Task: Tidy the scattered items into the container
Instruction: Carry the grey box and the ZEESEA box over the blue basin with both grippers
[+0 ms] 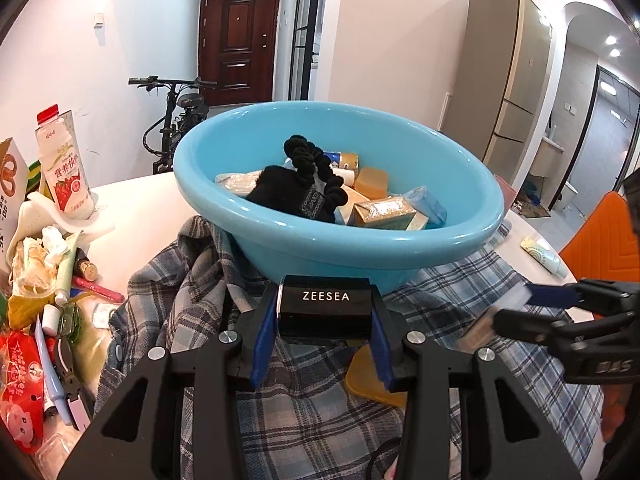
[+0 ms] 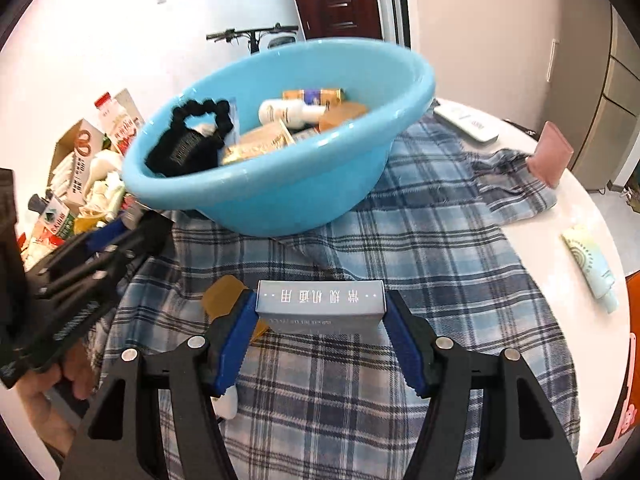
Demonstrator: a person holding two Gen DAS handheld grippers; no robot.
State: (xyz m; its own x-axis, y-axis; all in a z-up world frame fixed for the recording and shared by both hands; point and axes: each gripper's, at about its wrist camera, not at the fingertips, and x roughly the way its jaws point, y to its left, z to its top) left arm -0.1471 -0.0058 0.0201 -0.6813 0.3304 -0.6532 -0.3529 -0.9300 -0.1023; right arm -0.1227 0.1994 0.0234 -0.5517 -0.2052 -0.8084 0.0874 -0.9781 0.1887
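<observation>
A blue plastic basin (image 1: 360, 240) stands on a plaid cloth (image 1: 320, 420) and holds a black scrunchie (image 1: 312, 160), a black sock, small boxes and tubes. My left gripper (image 1: 326, 312) is shut on a black ZEESEA box (image 1: 325, 306), held just in front of the basin. My right gripper (image 2: 320, 312) is shut on a grey-blue box (image 2: 320, 304) with Chinese print, held above the cloth short of the basin (image 2: 260, 188). The right gripper also shows at the right of the left wrist view (image 1: 516, 300).
A pile of clutter lies at the left: a milk bottle (image 1: 64, 168), tubes, a red packet (image 1: 20, 392). An amber piece (image 1: 368, 376) lies on the cloth. A pale tube (image 2: 592, 272), a pink box (image 2: 550, 154) and a white remote (image 2: 468, 122) lie at the right.
</observation>
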